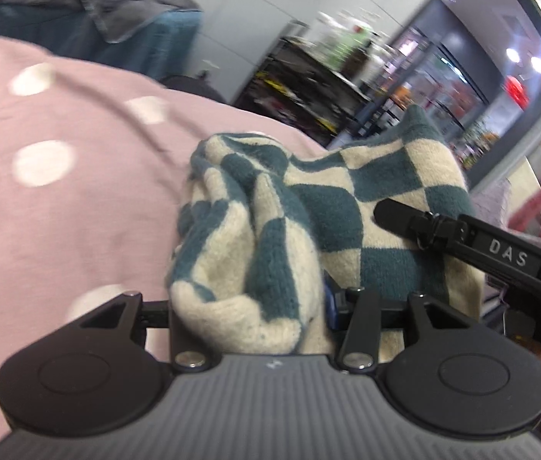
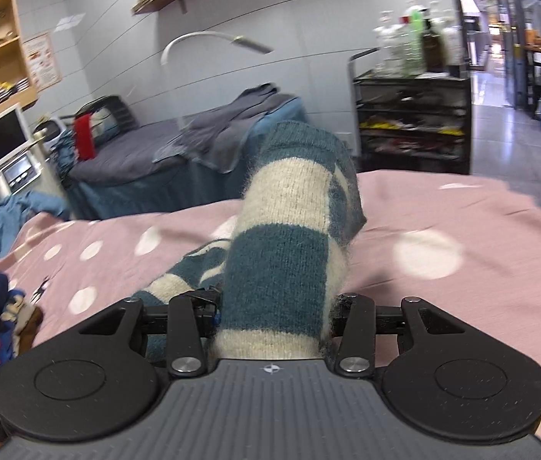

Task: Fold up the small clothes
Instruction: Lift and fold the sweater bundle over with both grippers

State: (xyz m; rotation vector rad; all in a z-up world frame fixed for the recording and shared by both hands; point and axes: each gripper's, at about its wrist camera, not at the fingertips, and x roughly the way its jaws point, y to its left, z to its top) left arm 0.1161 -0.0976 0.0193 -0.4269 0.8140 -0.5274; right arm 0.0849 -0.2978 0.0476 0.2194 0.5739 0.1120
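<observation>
both tongs pinching the teal-and-cream checkered knit garment (image 1: 309, 222), left gripper (image 1: 249, 306) and right gripper (image 2: 274, 306) closed on bunched folds, lifting it at frame centre above the pink polka-dot bedsheet (image 1: 78, 145). risking thick knit slipping free, or folding crooked from uneven grips.

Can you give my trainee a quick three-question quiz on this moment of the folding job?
1. True or false: the checkered knit lies flat and untouched on the pink dotted sheet.
2. What is the left gripper doing? A) hanging open B) clamping the knit C) holding the sheet
3. Fill in: the right gripper is shut on the ____.

Key: 1 false; 2 B; 3 checkered knit.
</observation>
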